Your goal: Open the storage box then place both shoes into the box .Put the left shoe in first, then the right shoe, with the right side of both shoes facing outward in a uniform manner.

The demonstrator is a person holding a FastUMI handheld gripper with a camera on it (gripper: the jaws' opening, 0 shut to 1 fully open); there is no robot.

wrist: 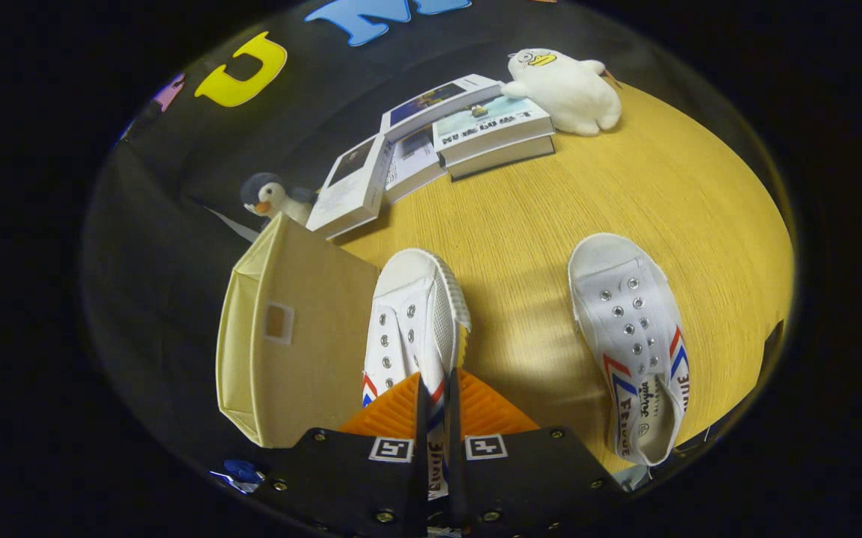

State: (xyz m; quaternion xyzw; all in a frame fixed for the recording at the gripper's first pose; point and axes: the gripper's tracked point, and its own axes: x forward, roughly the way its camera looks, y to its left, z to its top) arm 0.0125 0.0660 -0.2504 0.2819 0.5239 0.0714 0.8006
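White canvas left shoe held lifted, side wall pinched between fingers of gripper, fingers clenched on it. Toe pointed forward, beside beige fabric storage box, box opening toward left. Right shoe lying on wooden table, well apart. Judged: pinch to be kept firm, shoe swung over box opening, right side kept outward. Books, plush toys beyond.

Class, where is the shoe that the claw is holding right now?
In the gripper view, the held shoe is pinched by its side wall in the claw, beside the storage box, with the other shoe lying apart on the table.
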